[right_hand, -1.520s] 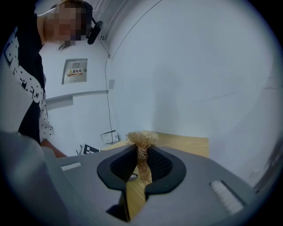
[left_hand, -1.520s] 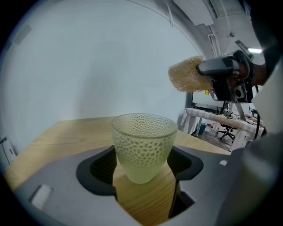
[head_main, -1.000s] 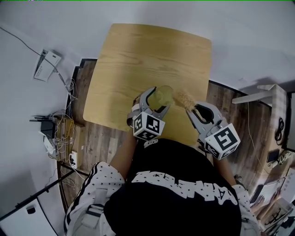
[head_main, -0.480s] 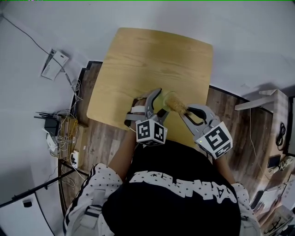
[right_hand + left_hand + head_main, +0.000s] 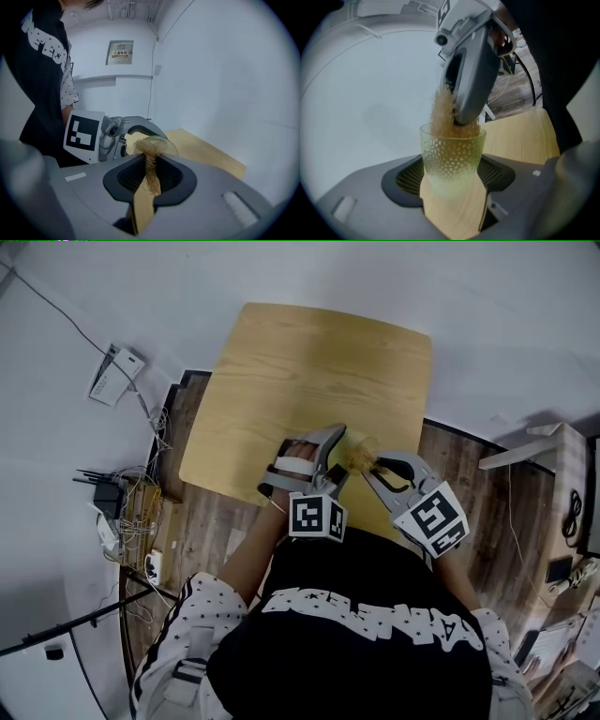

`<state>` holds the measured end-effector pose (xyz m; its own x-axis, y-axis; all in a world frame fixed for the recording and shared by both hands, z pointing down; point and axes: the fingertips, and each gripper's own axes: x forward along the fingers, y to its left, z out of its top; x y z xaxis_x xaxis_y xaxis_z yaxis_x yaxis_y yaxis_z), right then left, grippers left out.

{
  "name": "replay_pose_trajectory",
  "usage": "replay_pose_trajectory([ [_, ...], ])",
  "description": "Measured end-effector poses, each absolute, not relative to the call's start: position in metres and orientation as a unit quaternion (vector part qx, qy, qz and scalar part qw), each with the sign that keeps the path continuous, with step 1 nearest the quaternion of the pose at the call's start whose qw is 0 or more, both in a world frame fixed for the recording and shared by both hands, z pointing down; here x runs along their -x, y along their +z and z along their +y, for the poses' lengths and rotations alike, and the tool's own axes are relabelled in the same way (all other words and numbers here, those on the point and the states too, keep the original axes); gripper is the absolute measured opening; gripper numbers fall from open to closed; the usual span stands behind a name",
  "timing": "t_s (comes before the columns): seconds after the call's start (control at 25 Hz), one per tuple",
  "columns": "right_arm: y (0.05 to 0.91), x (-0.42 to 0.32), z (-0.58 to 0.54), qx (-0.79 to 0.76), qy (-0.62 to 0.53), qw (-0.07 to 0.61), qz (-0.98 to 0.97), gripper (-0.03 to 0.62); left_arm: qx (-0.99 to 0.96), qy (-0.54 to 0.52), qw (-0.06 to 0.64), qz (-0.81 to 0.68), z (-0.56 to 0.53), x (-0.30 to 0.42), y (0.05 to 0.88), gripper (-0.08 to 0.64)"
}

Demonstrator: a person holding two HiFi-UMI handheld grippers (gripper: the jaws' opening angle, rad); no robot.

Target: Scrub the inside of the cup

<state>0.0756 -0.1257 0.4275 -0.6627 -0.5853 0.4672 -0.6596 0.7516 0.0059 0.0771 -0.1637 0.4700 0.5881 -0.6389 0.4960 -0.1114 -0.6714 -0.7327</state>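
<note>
Head view: both tools meet over the near edge of the counter (image 5: 309,362). The left hand-held gripper (image 5: 330,457) has the cup (image 5: 354,452) lifted, mouth turned toward the right hand-held gripper (image 5: 377,472), I'd guess so it can reach in.

Left gripper view: jaws clamped on the dimpled cup's lower body, which leaves the rim free. The tan fibrous scrubber (image 5: 442,110) is stuffed into the mouth.

Right gripper view: jaws pinched tight on the scrubber's tail, its bushy end in the cup. Looks like mid-scrub to me.

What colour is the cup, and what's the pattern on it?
The cup is see-through pale green with tiny dots all over. The left gripper view shows it best.
</note>
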Motion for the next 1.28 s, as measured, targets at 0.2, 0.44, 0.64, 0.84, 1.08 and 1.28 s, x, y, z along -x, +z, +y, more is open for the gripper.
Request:
replay_pose_trajectory([
  [0.2, 0.431, -0.073, -0.128, -0.353, 0.088, 0.22, -0.905, 0.066, 0.826, -0.387, 0.347, 0.217, -0.154, -0.09, 0.462, 0.356],
  [0.44, 0.435, -0.074, -0.13, -0.362, 0.117, 0.203, -0.902, 0.066, 0.815, -0.395, 0.37, 0.205, -0.146, -0.097, 0.459, 0.356],
  [0.64, 0.437, -0.073, -0.133, -0.379, 0.156, 0.174, -0.896, 0.061, 0.799, -0.406, 0.399, 0.195, -0.146, -0.096, 0.459, 0.356],
  [0.84, 0.439, -0.074, -0.137, -0.387, 0.214, 0.126, -0.888, 0.058, 0.791, -0.412, 0.407, 0.194, -0.149, -0.094, 0.459, 0.356],
  [1.08, 0.436, -0.076, -0.14, -0.389, 0.288, 0.057, -0.873, 0.054, 0.771, -0.428, 0.429, 0.194, -0.151, -0.092, 0.46, 0.356],
  [1.28, 0.433, -0.075, -0.143, -0.384, 0.351, -0.009, -0.854, 0.052, 0.753, -0.435, 0.451, 0.202, -0.155, -0.087, 0.458, 0.356],
])
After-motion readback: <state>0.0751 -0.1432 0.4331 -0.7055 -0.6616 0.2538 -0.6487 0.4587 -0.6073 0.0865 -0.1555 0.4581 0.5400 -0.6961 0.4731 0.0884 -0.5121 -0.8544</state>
